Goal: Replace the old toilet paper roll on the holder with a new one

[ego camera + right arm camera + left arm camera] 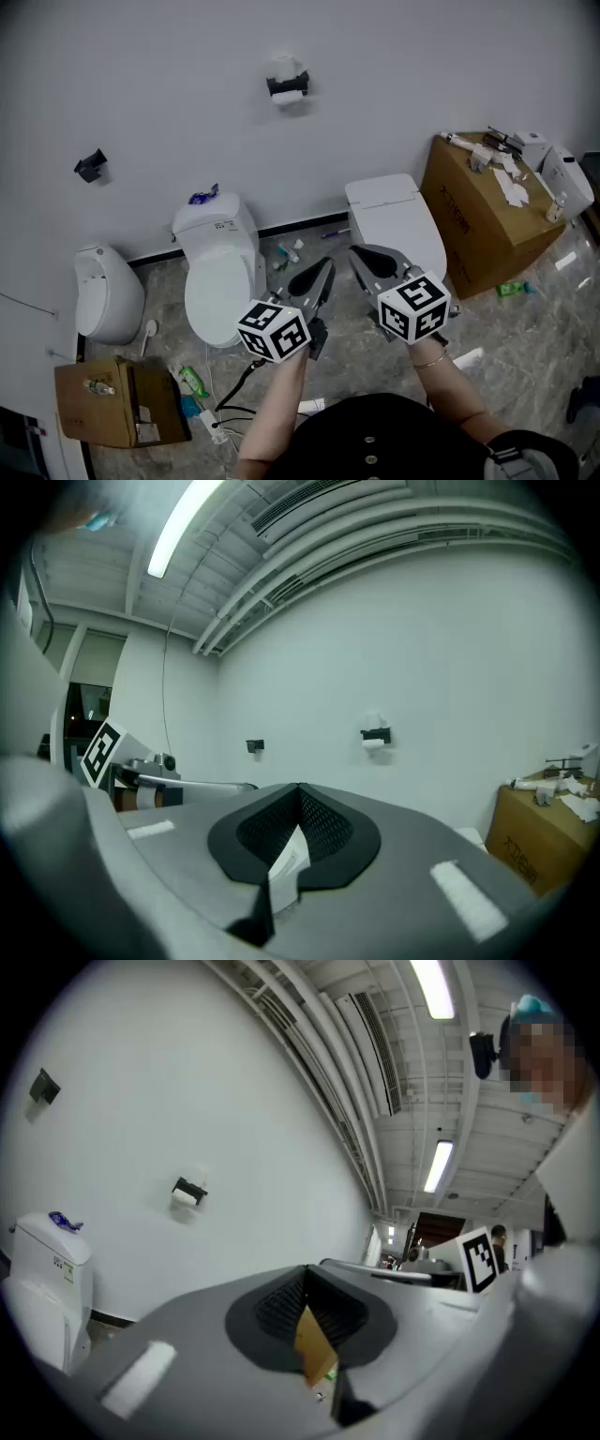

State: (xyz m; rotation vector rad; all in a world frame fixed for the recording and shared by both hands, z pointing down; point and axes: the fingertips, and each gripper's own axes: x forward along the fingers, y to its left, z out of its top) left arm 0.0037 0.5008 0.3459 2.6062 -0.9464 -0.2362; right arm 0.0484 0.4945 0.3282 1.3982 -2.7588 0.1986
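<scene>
Tools both sit shut with nothing between the jaws: your left tool [328, 265] and right tool [357, 253] point level, side by side. The toilet paper holder [285, 84] hangs on the white wall [169, 75] ahead, well apart from both, with a roll [290, 97] on it.

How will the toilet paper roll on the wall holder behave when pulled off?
The toilet paper roll looks small and soft, so it is probably light and easily squashed. It sits on a black holder, so a push may just spin it.
</scene>
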